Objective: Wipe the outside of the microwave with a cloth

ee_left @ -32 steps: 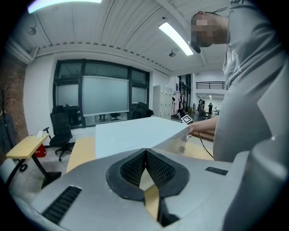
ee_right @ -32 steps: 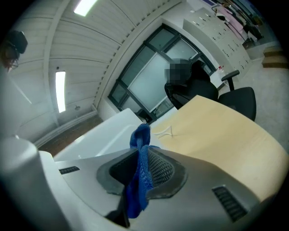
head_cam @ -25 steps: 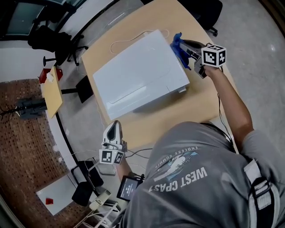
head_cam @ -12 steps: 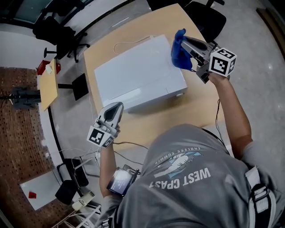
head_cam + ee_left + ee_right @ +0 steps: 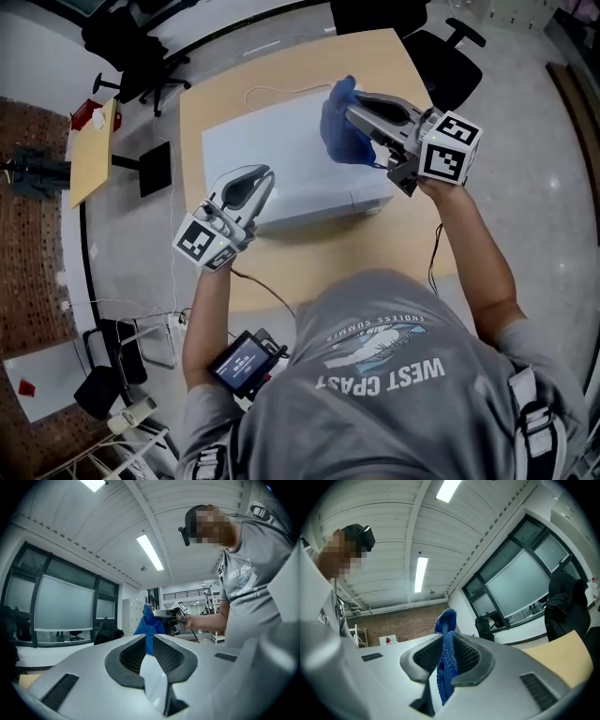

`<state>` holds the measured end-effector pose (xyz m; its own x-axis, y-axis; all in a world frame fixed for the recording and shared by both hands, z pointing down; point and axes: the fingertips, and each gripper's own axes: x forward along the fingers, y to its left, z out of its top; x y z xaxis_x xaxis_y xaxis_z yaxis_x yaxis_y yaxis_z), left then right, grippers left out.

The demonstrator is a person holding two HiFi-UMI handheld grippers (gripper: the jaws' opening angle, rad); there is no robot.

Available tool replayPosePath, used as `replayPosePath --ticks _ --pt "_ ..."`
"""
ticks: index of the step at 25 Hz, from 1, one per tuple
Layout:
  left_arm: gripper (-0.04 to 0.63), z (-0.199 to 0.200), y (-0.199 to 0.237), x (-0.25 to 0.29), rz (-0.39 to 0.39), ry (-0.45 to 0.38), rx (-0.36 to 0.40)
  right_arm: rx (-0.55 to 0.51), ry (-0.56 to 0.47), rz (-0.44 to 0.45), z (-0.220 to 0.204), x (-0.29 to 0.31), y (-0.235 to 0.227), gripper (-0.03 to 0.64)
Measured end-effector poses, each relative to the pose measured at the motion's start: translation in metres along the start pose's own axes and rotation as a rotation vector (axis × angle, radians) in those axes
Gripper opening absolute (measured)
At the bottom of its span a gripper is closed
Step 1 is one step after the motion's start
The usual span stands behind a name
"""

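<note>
- My right claw (image 5: 352,111) is clamped on the blue cloth (image 5: 337,131), held in the air over the white microwave (image 5: 272,155) that sits on the wooden table (image 5: 375,246).
- My left claw (image 5: 262,178) is closed on nothing, by the microwave's near edge.
- I judge the pinch narrow, so a hard wipe could drag the cloth out.
- Pushing sideways might slide the unbraced microwave.

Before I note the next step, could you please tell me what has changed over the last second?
The right gripper has carried the blue cloth from the microwave's right edge to above its top. The left gripper has come from beside the table's near edge to the microwave's near corner. Unchanged: cloth clamped in the right jaws, left jaws shut and empty, microwave in place.
</note>
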<state>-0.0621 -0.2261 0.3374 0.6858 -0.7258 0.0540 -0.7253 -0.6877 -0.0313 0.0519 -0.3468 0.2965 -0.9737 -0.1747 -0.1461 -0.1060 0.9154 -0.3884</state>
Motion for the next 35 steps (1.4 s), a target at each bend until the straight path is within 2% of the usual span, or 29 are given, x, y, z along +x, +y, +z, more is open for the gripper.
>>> replayPosePath --ticks 1,3,4,8,13,17,23,26,30,32,35 --pt "0.056 0.002 0.001 0.004 -0.001 -0.011 -0.002 -0.007 0.01 0.023 -0.001 0.007 0.009 0.075" --pt "0.173 0.005 0.002 0.013 -0.009 -0.02 -0.004 -0.024 0.033 0.068 -0.003 0.021 0.025 0.075" --pt "0.199 0.006 0.001 0.018 -0.014 -0.022 -0.002 -0.032 0.045 0.091 -0.005 0.026 0.033 0.075" --pt "0.231 0.008 -0.001 0.034 -0.024 -0.021 0.01 -0.055 0.092 0.205 -0.014 0.049 0.066 0.075" --pt "0.244 0.011 -0.002 0.028 -0.044 -0.017 0.028 -0.109 0.182 0.321 -0.034 0.083 0.11 0.075" --pt "0.244 0.011 -0.002 0.028 -0.049 -0.013 0.039 -0.125 0.238 0.396 -0.045 0.09 0.13 0.075" --pt "0.239 0.003 -0.007 0.026 -0.055 0.044 0.075 -0.096 0.28 0.445 -0.059 0.092 0.139 0.075" --pt "0.22 0.005 -0.012 0.028 -0.082 0.037 0.061 -0.006 0.24 0.499 -0.055 0.089 0.139 0.075" --pt "0.174 0.021 -0.023 0.027 -0.153 -0.064 -0.018 0.145 0.137 0.544 -0.039 0.087 0.138 0.075" --pt "0.144 0.023 -0.024 0.025 -0.16 -0.076 -0.031 0.167 0.105 0.543 -0.035 0.086 0.136 0.077" --pt "0.11 0.022 -0.019 0.024 -0.138 -0.078 -0.033 0.146 0.077 0.512 -0.031 0.087 0.131 0.077"
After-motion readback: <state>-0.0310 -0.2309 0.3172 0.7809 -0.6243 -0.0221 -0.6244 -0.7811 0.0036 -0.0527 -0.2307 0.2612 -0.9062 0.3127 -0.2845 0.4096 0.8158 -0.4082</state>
